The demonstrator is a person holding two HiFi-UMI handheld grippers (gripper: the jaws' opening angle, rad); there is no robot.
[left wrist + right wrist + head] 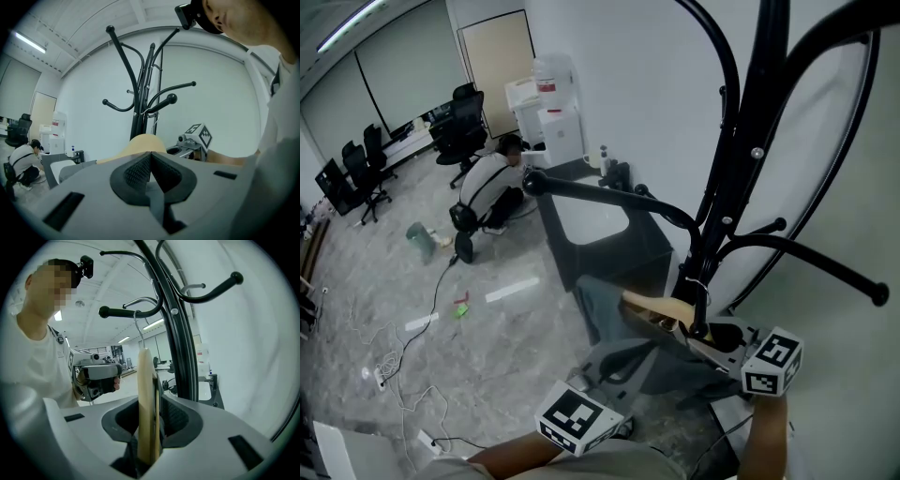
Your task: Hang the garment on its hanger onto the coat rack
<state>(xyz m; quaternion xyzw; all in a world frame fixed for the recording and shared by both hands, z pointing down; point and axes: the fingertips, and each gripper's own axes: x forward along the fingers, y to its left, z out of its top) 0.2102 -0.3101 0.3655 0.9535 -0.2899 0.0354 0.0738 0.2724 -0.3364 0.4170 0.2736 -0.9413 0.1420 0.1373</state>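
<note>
The black coat rack (pixel 741 141) stands against the white wall at the right. A wooden hanger (pixel 661 307) carrying a grey garment (pixel 623 361) hangs close to its pole. In the right gripper view the hanger (pixel 146 394) stands edge-on between the jaws of my right gripper (pixel 152 413). There is a gap beside the left pad, so this gripper is open. The hanger's wire hook (pixel 137 319) reaches up over a rack arm (pixel 126 312). My left gripper (pixel 150 159) is shut just below the hanger (pixel 143 140), with a strip of grey cloth pinched between its pads.
A dark grey cabinet (pixel 600 234) stands just behind the rack. A person (pixel 492 187) crouches on the floor beyond it, near a white water dispenser (pixel 558 112) and office chairs (pixel 459 127). Cables (pixel 394 356) trail over the marble floor at the left.
</note>
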